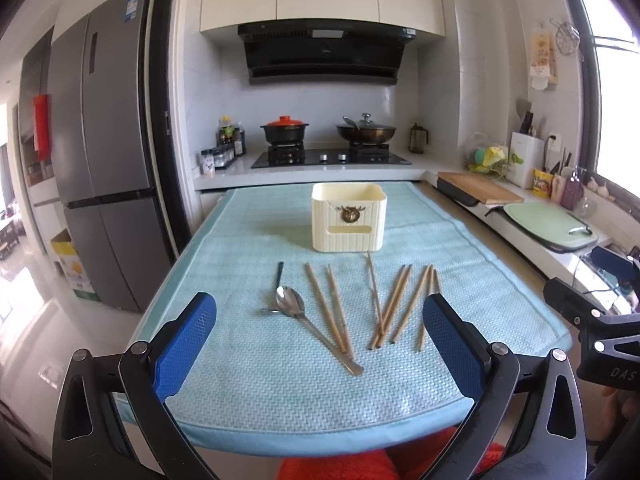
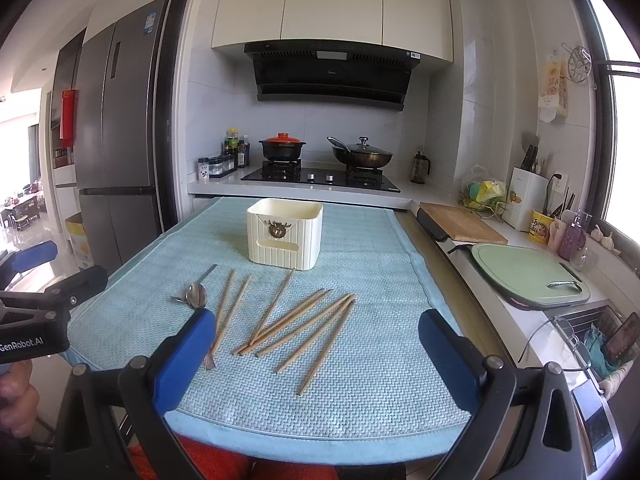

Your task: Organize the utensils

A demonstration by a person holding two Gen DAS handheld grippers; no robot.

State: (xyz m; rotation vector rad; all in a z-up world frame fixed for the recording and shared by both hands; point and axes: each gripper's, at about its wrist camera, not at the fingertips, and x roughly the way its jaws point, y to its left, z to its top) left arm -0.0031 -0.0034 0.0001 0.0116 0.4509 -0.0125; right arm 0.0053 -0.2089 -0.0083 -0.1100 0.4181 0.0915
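A cream ribbed utensil holder [image 1: 349, 217] [image 2: 285, 233] stands upright at the far middle of a light blue mat [image 1: 280, 376] [image 2: 380, 360]. In front of it lie several wooden chopsticks [image 1: 400, 303] [image 2: 298, 322], fanned out, and two metal spoons [image 1: 291, 303] [image 2: 196, 294] crossed at the left. My left gripper [image 1: 320, 334] is open above the mat's near edge, with nothing between its blue pads. My right gripper [image 2: 318, 354] is also open and empty, hovering over the chopsticks' near ends.
A hob with a red-lidded pot [image 1: 285, 131] and a wok [image 1: 366, 132] sits behind the mat. A wooden board [image 2: 460, 222] and a green board [image 2: 528, 272] lie on the right counter beside a sink [image 2: 588, 332]. A grey fridge [image 1: 104, 160] stands left.
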